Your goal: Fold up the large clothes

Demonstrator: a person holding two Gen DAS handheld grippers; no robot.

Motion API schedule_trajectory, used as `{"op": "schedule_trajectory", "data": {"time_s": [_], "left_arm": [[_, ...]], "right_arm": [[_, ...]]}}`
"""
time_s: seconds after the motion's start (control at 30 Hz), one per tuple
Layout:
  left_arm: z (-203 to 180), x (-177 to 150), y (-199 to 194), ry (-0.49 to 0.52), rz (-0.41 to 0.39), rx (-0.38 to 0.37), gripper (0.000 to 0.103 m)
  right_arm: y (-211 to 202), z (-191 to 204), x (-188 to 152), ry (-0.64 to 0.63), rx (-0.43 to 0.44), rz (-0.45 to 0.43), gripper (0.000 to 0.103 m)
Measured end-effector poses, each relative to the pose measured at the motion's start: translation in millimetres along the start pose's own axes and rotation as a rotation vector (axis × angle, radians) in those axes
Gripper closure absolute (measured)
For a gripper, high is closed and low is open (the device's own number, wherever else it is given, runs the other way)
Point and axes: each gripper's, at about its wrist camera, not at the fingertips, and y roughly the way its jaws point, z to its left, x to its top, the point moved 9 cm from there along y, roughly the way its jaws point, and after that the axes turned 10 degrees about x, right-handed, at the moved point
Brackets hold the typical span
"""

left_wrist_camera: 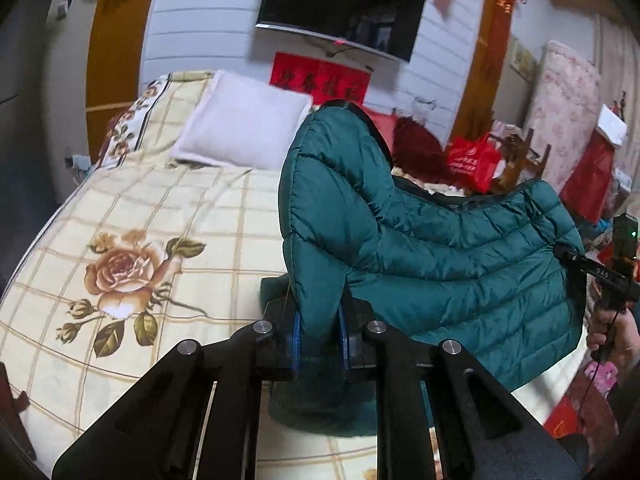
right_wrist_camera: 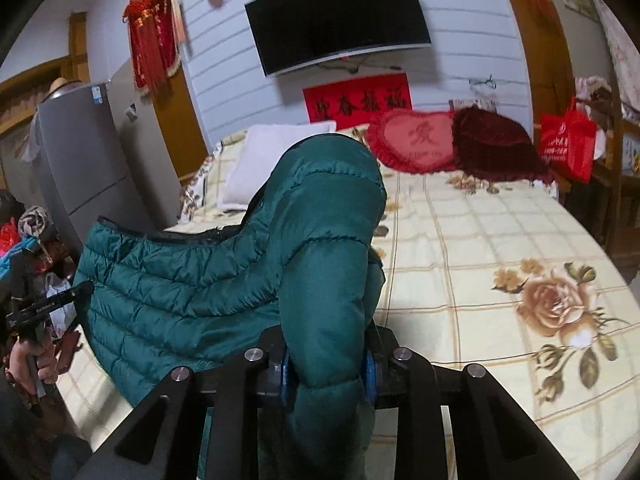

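A teal quilted puffer jacket (left_wrist_camera: 440,264) is held up above the bed (left_wrist_camera: 140,220), stretched between both grippers. My left gripper (left_wrist_camera: 320,340) is shut on a thick fold at the jacket's left end. My right gripper (right_wrist_camera: 326,368) is shut on a thick fold at the other end of the jacket (right_wrist_camera: 180,292). Each bunched end stands up in front of its own camera and hides the fingertips. The right gripper shows at the right edge of the left wrist view (left_wrist_camera: 600,276), and the left gripper at the left edge of the right wrist view (right_wrist_camera: 44,312).
The bed (right_wrist_camera: 500,240) has a cream checked sheet with rose prints. A white pillow (left_wrist_camera: 244,124), a red heart cushion (right_wrist_camera: 416,140) and a dark red cushion (right_wrist_camera: 496,148) lie at its head. A TV (left_wrist_camera: 344,12) hangs on the wall. A grey fridge (right_wrist_camera: 80,152) stands at the left, a red bag (right_wrist_camera: 568,144) at the right.
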Motion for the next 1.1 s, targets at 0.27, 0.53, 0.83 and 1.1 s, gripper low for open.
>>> {"op": "schedule_trajectory", "data": {"time_s": [0.27,0.53,0.83,1.1], "left_arm": [[-11.8,-8.6,7.4,-0.002,0.069,-0.026,0.090],[-14.8,-50.7,77.6,0.049,0.283,0.020,0.080],[32.2,-73.2,103.3,-0.136,0.286,-0.014,0.080],[-13.7,-75.0,132.7,-0.059,0.315,-0.057,0.023]], "right_arm": [[-40.3,3.2,0.3,0.012,0.002,-0.017,0.078],[1.3,-62.0,-57.9,0.158,-0.073,0.145,0.078],[15.8,-125.2,-112.3,0.333,-0.054,0.188,0.070],[21.9,-127.8,-119.3,0.351,-0.089,0.204,0.047]]}}
